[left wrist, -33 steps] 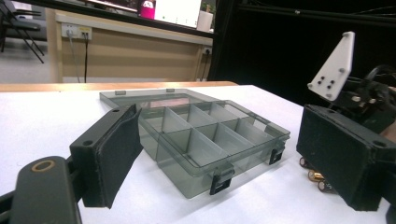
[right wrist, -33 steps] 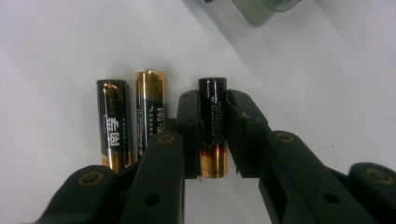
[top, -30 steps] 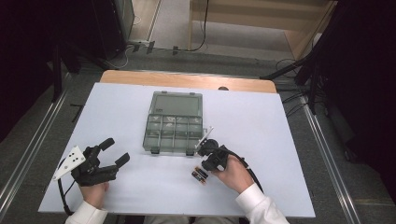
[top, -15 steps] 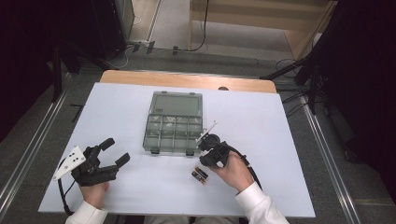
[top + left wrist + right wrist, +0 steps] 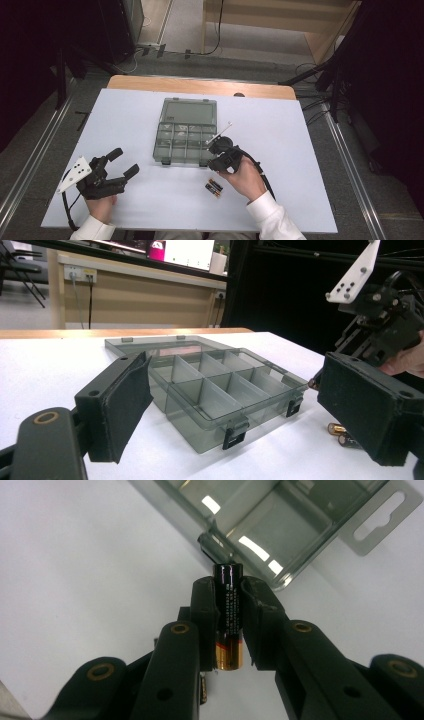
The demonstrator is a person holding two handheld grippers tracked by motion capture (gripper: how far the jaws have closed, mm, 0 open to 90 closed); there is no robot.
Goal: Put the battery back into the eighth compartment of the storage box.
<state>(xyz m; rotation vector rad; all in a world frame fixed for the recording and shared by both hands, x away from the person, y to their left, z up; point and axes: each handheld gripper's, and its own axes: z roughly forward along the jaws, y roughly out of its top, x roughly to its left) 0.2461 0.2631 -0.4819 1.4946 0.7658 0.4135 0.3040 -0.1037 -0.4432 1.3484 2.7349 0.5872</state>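
Observation:
A clear grey compartment box (image 5: 186, 140) lies mid-table with its lid (image 5: 192, 111) folded flat behind it. My right gripper (image 5: 215, 155) hovers at the box's front right corner, shut on a black and gold battery (image 5: 228, 615) that stands lengthwise between the jaws, black end toward the box (image 5: 280, 535). Two more batteries (image 5: 214, 188) lie on the table just in front of that hand. My left gripper (image 5: 125, 161) rests at the front left, open, with nothing between its pads (image 5: 125, 400). It faces the box (image 5: 220, 390), the loose batteries (image 5: 340, 432) and the right gripper (image 5: 385, 325).
The white table (image 5: 125, 120) has a wooden strip (image 5: 200, 87) along its far edge. Metal rails (image 5: 345, 160) run along both sides. Cables lie on the floor beyond the table.
My right gripper has carried the battery a little forward and left, closer to the box's front right corner. The left gripper has stayed in place.

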